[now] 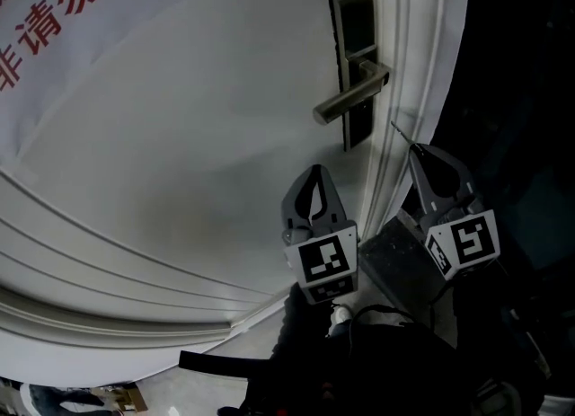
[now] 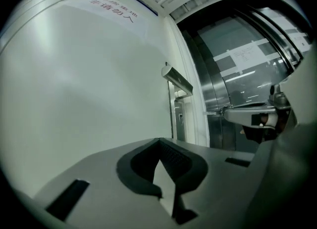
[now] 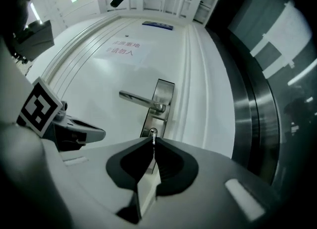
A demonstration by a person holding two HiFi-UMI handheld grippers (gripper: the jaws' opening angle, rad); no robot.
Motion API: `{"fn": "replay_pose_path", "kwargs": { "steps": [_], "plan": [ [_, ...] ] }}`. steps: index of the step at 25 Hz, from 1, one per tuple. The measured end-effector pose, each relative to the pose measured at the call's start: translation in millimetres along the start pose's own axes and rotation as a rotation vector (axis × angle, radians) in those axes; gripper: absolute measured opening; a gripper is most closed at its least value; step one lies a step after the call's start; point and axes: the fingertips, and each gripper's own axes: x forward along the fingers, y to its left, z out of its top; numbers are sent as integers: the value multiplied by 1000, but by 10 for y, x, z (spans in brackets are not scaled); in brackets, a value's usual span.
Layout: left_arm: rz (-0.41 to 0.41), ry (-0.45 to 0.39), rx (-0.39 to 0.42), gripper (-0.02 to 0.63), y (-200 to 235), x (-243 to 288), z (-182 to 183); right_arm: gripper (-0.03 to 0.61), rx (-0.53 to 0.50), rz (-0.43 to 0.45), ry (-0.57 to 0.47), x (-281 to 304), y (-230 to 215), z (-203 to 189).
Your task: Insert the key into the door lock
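Nearest the camera, the left gripper (image 1: 315, 177) is found at 6 o'clock of the head view. Its jaws are drawn together with nothing between them, as its own view confirms (image 2: 159, 142). It is held just off the door face, apparently kept idle and clear of the working side. At its 3 o'clock, the right gripper (image 1: 416, 148) is recorded with its jaws clenched on the key (image 1: 402, 133), whose thin blade projects beyond the tips toward 11 o'clock. In the right gripper view the key (image 3: 153, 135) is seen standing out of the closed jaws and lined up over the lower part of the lock plate (image 3: 159, 105), below the lever handle (image 3: 141, 100). This alignment is judged deliberate, so that the blade may be sighted onto the keyhole. The keyhole itself cannot be told apart from the key tip. In the head view a clear gap is noted between key and lock plate (image 1: 352, 23), so insertion is judged not yet begun. A straight advance with a level blade will be required, and a slip onto the plate is the evident risk. Beyond, on the white door (image 1: 207, 136), a sheet with red characters (image 1: 81, 10) is observed at 10 o'clock.
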Motion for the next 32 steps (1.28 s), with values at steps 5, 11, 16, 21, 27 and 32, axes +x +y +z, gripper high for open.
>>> {"fn": "replay_pose_path", "kwargs": {
  "steps": [5,11,16,21,27,32],
  "plan": [
    [12,20,-47,2,75,22,-129,12,-212,29,31,292,64,34],
    [19,29,-82,0,63,64,-120,12,-584,66,40,534,86,102],
    [11,57,-79,2,33,165,-134,12,-863,118,73,595,100,60],
    [-3,70,-110,2,-8,278,-162,12,-1045,145,66,598,130,-34],
    [-23,87,-115,1,-88,381,-195,12,-1122,139,54,646,93,-92],
    [-24,78,-109,2,-117,422,-186,12,-1155,149,45,691,79,-115]
  ]
}}
